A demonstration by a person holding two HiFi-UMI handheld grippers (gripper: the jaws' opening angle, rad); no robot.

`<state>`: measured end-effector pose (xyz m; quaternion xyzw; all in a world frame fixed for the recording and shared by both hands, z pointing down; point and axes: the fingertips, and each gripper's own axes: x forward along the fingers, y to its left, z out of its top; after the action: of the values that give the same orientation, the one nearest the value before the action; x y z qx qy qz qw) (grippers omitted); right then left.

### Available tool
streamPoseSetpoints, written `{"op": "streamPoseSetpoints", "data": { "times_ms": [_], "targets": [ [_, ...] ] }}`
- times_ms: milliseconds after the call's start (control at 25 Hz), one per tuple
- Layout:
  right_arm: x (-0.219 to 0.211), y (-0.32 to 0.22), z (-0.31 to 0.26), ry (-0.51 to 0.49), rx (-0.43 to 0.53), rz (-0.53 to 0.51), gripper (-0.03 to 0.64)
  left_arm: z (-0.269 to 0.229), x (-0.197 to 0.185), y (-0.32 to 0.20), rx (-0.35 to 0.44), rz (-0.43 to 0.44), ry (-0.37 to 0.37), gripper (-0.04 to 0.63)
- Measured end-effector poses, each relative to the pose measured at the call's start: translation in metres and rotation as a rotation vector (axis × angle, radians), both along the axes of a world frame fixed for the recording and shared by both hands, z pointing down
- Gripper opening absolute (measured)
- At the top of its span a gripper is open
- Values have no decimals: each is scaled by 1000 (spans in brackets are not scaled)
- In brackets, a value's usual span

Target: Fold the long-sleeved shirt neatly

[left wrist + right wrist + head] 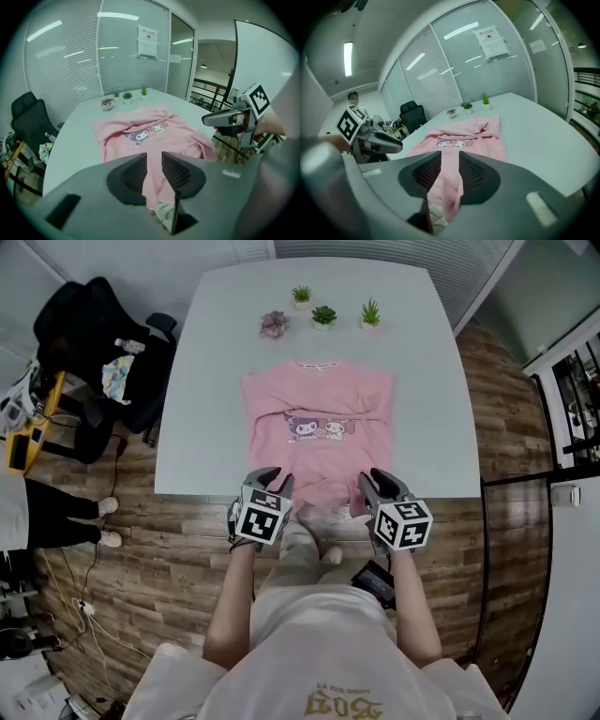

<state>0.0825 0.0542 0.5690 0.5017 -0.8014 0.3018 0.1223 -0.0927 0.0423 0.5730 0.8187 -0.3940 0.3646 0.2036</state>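
Note:
A pink long-sleeved shirt [319,399] with a cartoon print lies face up on the white table [216,381], both sleeves folded across its chest. Its bottom hem hangs over the near table edge. My left gripper [274,482] is at the hem's left corner and my right gripper [368,486] at its right corner. In the left gripper view the jaws [153,161] stand narrow with pink cloth [145,129] running between them and hanging below. The right gripper [450,159] likewise pinches a fold of the shirt [468,136].
Several small potted plants [323,315] stand in a row at the table's far edge. A black office chair [94,343] stands left of the table, and a person's legs [56,512] show at the left edge. Glass partitions lie beyond the table, wood floor around it.

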Motion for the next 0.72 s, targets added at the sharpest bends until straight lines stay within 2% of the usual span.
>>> {"op": "streamPoseSetpoints", "data": {
  "times_ms": [200, 480, 720],
  "targets": [
    [-1, 31, 9, 10, -25, -50, 127, 11, 7, 34, 3, 3, -32, 107],
    [4, 61, 29, 32, -75, -85, 130, 44, 1, 76, -113, -25, -101, 109],
    [5, 82, 47, 33, -119, -85, 132, 76, -4, 107, -218, -10, -144, 115]
  ]
}}
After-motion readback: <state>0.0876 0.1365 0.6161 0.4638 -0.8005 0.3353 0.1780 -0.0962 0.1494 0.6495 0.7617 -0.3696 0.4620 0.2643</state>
